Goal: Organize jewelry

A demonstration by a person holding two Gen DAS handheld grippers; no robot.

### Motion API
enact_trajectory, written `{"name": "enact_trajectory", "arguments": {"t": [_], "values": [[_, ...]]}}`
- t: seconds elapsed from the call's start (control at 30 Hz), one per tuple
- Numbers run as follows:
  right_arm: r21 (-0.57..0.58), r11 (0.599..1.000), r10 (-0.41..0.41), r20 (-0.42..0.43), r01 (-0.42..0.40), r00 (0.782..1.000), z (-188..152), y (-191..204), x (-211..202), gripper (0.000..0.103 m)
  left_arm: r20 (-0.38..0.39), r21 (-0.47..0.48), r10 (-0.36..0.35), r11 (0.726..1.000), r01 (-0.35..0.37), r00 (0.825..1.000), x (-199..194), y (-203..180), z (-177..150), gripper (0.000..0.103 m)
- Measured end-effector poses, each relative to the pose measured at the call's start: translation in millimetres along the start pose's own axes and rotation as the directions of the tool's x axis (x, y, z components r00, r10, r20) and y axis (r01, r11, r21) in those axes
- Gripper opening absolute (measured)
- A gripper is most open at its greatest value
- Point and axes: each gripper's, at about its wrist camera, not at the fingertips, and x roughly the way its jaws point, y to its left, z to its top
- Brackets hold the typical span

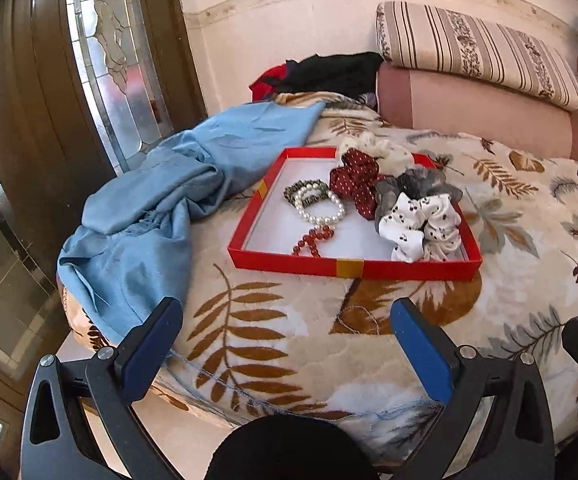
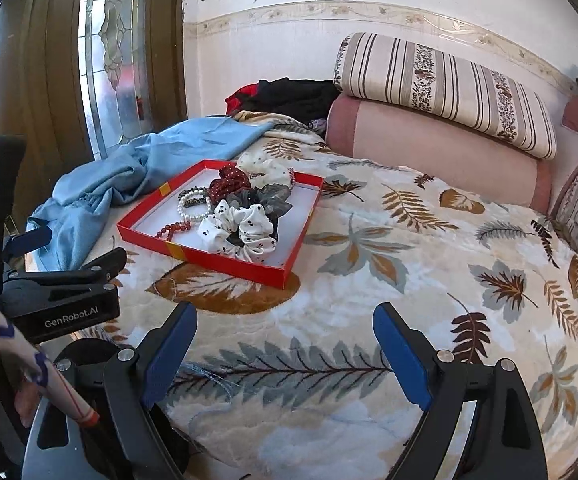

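Left gripper and right gripper, fingers spread wide and empty; red tray of bracelets at 12 o'clock, well apart; scrunchies hide its far rim.

Beyond the claw, a cream spotted fabric scrunchie lay half hidden behind the dark-red dotted fabric scrunchie.

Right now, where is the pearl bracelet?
In the left wrist view, the pearl bracelet lies inside the red tray, left of centre, between the leopard-print band and the red bead bracelet.
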Motion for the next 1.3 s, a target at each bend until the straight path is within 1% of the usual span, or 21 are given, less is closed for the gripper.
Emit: {"name": "enact_trajectory", "arguments": {"t": [0.37, 0.63, 0.87, 1.3], "values": [[-0.006, 1.0, -0.015, -0.023, 0.015, 1.0, 5.2, 0.6, 12.3, 0.093, -0.03, -0.018, -0.023, 1.0, 0.022, 0.999, 14.2, 3.9, -0.6, 0.103], [-0.03, 0.999, -0.021, -0.033, 0.02, 0.999, 6.0, 8.1, 15.7, 0.093, -0.045, -0.035, -0.032, 0.999, 0.03, 0.998, 20.7, 10.2, -1.9, 0.103], [-0.058, 0.998, -0.021, -0.046, 0.018, 0.999, 5.6, 15.8, 18.1, 0.093, -0.048, -0.046, -0.043, 0.998, 0.041, 0.998, 22.6, 13.5, -3.1, 0.103], [-0.089, 0.996, -0.024, -0.06, 0.019, 0.998, 6.4, 26.4, 19.6, 0.093, -0.045, -0.054, -0.044, 0.998, 0.042, 0.998, 23.0, 14.3, -4.8, 0.103]]}}
